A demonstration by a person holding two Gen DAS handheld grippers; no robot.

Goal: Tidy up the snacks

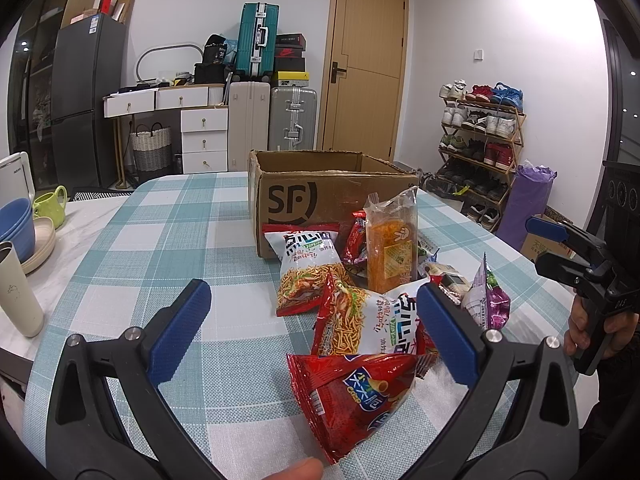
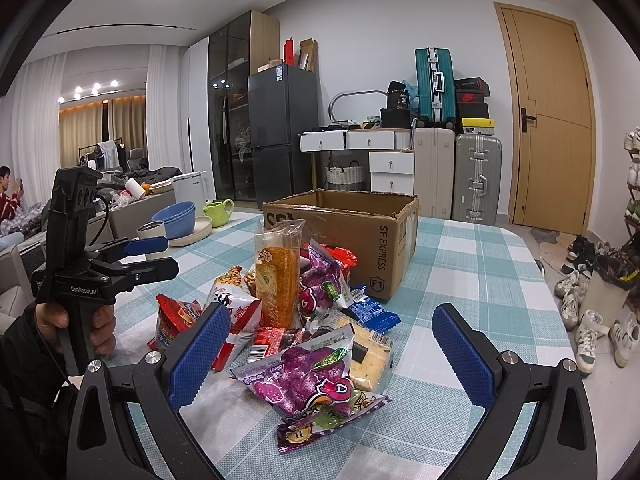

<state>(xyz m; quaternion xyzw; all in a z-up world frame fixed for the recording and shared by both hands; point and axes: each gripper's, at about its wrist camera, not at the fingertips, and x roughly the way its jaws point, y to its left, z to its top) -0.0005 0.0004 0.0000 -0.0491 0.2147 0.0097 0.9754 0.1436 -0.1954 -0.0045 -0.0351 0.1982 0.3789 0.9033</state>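
Observation:
A pile of snack packets lies on the checked tablecloth [image 1: 168, 240] in front of an open cardboard box [image 1: 332, 196], also in the right wrist view [image 2: 360, 236]. My left gripper [image 1: 316, 300] is open, above a red chip bag [image 1: 352, 396] and two noodle snack bags [image 1: 308, 272]. A tall orange packet [image 1: 390, 248] stands upright in the pile. My right gripper [image 2: 332, 332] is open, above a purple candy bag [image 2: 308, 384] and a cracker pack [image 2: 372, 356]. Each gripper shows in the other's view, the right one [image 1: 560, 240] and the left one [image 2: 148, 256], both open and empty.
Blue bowls [image 2: 176, 216], a green mug [image 2: 218, 212], plates and a beige tumbler [image 1: 16, 296] stand at the table's left. Suitcases [image 1: 292, 120], drawers, a fridge [image 1: 84, 100] and a door lie beyond. A shoe rack [image 1: 480, 148] stands to the right.

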